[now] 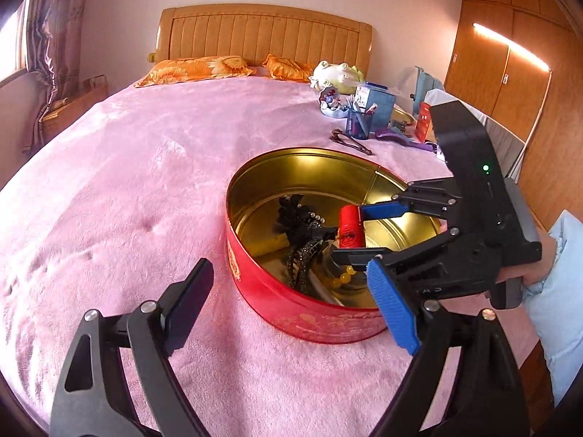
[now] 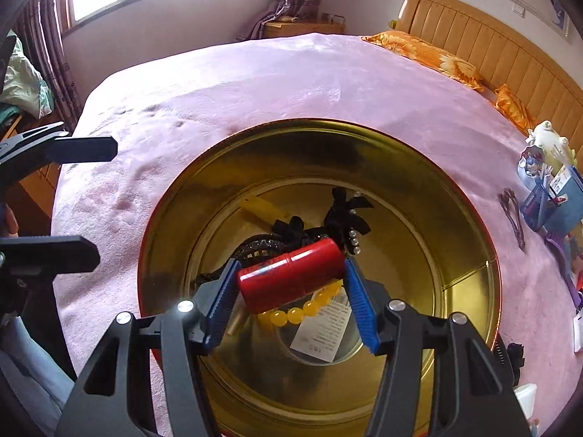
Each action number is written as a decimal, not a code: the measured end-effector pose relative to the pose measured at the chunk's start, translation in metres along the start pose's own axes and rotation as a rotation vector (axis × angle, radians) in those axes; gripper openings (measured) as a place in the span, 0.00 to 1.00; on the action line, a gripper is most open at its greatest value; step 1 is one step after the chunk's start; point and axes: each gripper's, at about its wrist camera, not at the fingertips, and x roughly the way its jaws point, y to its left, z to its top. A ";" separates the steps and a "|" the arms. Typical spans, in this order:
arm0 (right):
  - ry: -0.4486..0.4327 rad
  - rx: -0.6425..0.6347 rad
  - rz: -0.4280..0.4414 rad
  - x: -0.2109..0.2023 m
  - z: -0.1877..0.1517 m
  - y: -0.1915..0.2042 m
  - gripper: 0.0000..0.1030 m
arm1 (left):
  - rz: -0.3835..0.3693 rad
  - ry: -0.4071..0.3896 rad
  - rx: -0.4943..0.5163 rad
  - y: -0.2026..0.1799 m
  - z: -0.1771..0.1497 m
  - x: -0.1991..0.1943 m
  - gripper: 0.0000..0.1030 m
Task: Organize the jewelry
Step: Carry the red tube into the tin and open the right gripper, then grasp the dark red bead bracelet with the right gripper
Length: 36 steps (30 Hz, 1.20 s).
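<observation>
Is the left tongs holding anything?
No. The left tongs stand wide open over the pink blanket, nothing between them; the red cylinder sits in the right tongs.

A round red tin (image 2: 473,291), lid off and gold inside, is set on the pink bedspread. Pretty much everything is placed relative to that tin. A small red cylindrical case (image 2: 291,276) is held lying sideways above the tin's open middle, pinched at both ends between blue pads. On the tin's floor, straight below the case, a yellow bead bracelet (image 2: 302,309) is curled next to a white paper slip (image 2: 320,331). Toward the tin's far side, black hair accessories (image 2: 346,215) with a few pearls are piled up. Outside the tin, off to its right, a brown hair clip (image 2: 512,215) is lying flat.
</observation>
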 end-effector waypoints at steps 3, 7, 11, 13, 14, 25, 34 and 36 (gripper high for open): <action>-0.020 0.025 -0.012 -0.006 -0.005 -0.004 0.74 | -0.020 -0.002 0.016 -0.004 -0.001 0.000 0.82; -0.066 0.061 -0.065 -0.030 -0.018 -0.016 0.87 | -0.061 0.002 0.032 -0.023 -0.001 0.003 0.82; -0.118 0.148 -0.137 -0.058 -0.043 -0.039 0.91 | -0.114 0.010 0.085 -0.046 -0.005 0.001 0.82; -0.137 0.225 -0.183 -0.071 -0.064 -0.055 0.93 | -0.153 0.017 0.112 -0.059 -0.008 0.002 0.82; -0.142 0.270 -0.203 -0.077 -0.076 -0.063 0.93 | -0.175 0.023 0.121 -0.066 -0.009 0.003 0.82; -0.043 0.607 -0.452 -0.117 -0.213 -0.123 0.94 | -0.366 0.101 0.219 -0.136 -0.035 0.014 0.82; 0.008 0.701 -0.529 -0.124 -0.264 -0.144 0.94 | -0.452 0.165 0.317 -0.189 -0.041 0.039 0.82; 0.009 0.715 -0.528 -0.125 -0.269 -0.147 0.94 | -0.467 0.173 0.324 -0.198 -0.038 0.047 0.82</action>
